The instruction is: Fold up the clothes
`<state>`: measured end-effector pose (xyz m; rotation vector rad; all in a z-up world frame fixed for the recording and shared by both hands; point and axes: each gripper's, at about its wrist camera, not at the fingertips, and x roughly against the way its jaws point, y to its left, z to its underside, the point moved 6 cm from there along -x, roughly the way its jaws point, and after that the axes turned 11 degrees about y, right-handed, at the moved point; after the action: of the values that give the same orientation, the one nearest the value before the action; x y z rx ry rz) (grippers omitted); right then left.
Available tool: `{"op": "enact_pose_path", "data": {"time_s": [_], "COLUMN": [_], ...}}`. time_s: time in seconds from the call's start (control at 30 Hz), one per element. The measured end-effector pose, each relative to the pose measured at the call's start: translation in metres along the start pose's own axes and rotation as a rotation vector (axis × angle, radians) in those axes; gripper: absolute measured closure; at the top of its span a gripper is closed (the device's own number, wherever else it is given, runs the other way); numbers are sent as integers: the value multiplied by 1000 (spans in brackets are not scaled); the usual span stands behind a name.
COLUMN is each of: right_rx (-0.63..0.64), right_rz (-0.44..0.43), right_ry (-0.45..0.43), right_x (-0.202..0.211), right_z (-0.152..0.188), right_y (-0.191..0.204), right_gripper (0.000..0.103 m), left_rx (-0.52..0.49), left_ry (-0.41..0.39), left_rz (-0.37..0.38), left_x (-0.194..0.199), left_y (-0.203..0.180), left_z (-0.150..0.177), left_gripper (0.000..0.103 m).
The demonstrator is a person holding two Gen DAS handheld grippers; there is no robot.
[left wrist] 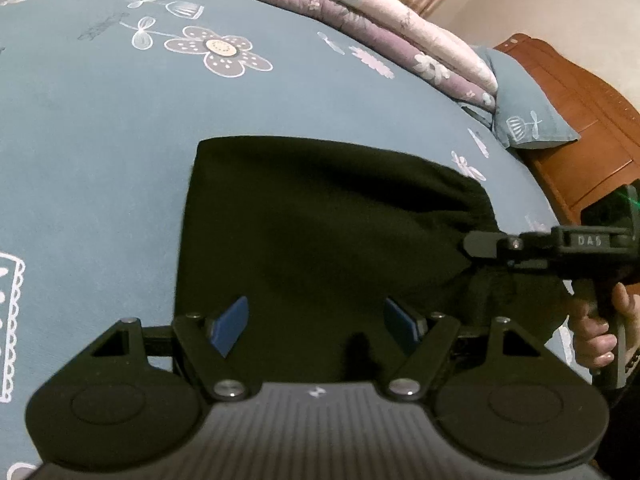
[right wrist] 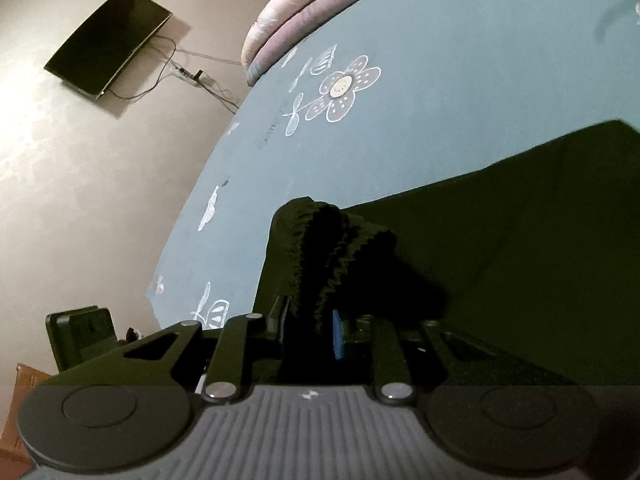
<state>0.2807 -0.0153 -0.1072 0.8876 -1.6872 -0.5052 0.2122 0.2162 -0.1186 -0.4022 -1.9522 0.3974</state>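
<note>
Pinching a bunched corner of the garment (right wrist: 460,264) in the right gripper (right wrist: 310,332), pads pressed together on a ribbed wad of black cloth that stands up just ahead of the jaws. Holding the left gripper (left wrist: 316,320) spread apart above the near edge of the same garment, nothing between its blue pads (left wrist: 232,324), cloth lying flat on the bed (left wrist: 100,140) below and ahead of them.

Seen from the left, the right gripper (left wrist: 480,242) bites the garment's right corner, with the cloth gathered into a peak toward it and a hand (left wrist: 596,332) on the grip below.

Risks, as judged from here:

- Grabbing only the top layer of the wad; lifting would then peel layers apart and spoil the fold.
- Slipping out, since the pinch sits on a thick, uneven bunch, not a flat hem; a quick pull could shed it.
- Dragging the whole garment toward the right side with only one corner held, because the left jaws grip nothing; edges would skew and the far-left corner would wander.
- Closing the left pads too far in from the near edge, catching sheet along with cloth.
- Folding over with the bunch still wadded, leaving a lump at that corner.

The quilt (left wrist: 380,24) lies well beyond the garment, away from any likely snag.
</note>
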Motion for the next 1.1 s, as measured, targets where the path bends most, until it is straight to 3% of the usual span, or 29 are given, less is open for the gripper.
{"op": "enact_pose_path", "data": {"time_s": [0.17,0.43,0.6,0.7,0.83,0.97,1.03,1.1], "right_rx": [-57,-66,-72,-84,-89,-88,-93,-97], "right_rz": [57,74,78,76,75,80,82,83], "right_ry": [35,46,58,70,70,68,67,66], "right_x": [-12,-17,-20,-21,-19,-18,-19,-21], "right_z": [6,15,16,20,22,22,21,20], "right_y": [-28,-42,-48,-55,-58,-58,-58,-57], "right_gripper": [78,78,78,78,78,78,78,78], "left_rx": [-15,-25,93,121,73,47,64,98], "left_ry": [-25,-127,-106,-95,-120,-103,-79,-50], "left_rz": [9,24,7,49,24,79,72,17], "left_x": [-3,-25,-60,-68,-45,-30,-39,-54], "left_y": [-7,1,43,53,41,35,39,52], "left_z": [-14,-81,-108,-112,-118,-109,-100,-93], "left_gripper": [29,29,29,28,29,26,25,25]}}
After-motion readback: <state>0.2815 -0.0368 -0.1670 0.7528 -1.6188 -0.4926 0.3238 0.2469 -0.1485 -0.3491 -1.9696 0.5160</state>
